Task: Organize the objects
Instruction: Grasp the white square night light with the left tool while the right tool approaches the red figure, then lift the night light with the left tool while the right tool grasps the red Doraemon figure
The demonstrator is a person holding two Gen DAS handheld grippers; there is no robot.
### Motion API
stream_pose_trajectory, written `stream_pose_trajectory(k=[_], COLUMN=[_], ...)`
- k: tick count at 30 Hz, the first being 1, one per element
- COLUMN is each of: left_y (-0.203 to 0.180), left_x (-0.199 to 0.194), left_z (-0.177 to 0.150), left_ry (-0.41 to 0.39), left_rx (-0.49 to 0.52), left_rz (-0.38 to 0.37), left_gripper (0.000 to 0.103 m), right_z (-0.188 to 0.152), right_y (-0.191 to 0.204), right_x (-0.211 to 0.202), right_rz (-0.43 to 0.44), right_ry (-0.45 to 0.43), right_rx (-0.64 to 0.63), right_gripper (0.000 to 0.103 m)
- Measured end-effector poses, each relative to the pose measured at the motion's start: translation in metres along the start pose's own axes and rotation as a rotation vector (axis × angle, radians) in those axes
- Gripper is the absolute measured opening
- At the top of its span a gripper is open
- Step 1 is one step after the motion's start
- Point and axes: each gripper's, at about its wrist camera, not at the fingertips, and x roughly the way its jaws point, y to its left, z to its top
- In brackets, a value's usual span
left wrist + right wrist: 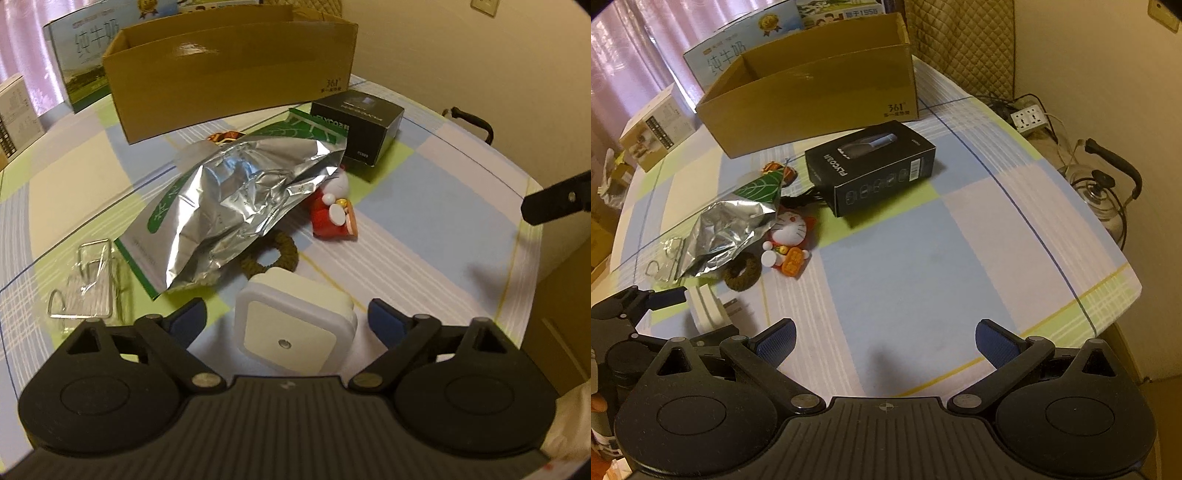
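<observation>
Nothing is seen packed in the box (229, 74) yet. Before it, the foil bag (236, 206), toy (334, 210), black carton (356, 125) and ring (275, 254) remain. The left gripper (286, 321) is spread, unclenched, around the night light (295, 328); the right gripper (884, 345) is open, empty.

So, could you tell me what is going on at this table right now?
A person is tidying loose items. The left gripper is open around a white night light, pads not yet touching it. The right gripper is open over bare tablecloth. The foil bag, cat toy and black box lie before an open cardboard box.
</observation>
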Motion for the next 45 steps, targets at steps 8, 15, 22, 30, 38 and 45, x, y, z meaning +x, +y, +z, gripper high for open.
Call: stream_pose_trajectory(k=[8,15,22,30,38,45], left_y=[-0.005,-0.004,0.015,0.043,0.061,0.062], left_x=[0.002,-0.017,-0.048,-0.082,-0.100,-0.102], left_z=[-0.003,-0.007,-0.007,-0.008,-0.024,-0.032], left_ry=[-0.014,-0.060,-0.073,-0.077,-0.044,-0.021], left_rx=[0.047,-0.015,-0.171,-0.382,-0.521,-0.554], left_rz=[-0.004,0.035,0.142,0.297,0.416,0.434], left_gripper=[0.064,0.064,0.064,0.064,0.064,0.064], right_z=[0.008,0.020,0.035,0.051,0.065,0.064], right_y=[0.006,0.020,0.044,0.056,0.062,0.068], right_x=[0.009,0.016,0.043,0.090,0.121,0.141], right_rz=[0.013,0.097,0.234,0.292,0.294,0.283], right_ry=[0.010,-0.003,0.031,0.045,0.055,0.064], right_rx=[-0.012,-0.086,-0.190,-0.247,-0.262,-0.267], right_gripper=[0.101,0.096,0.076,0.065,0.064,0.053])
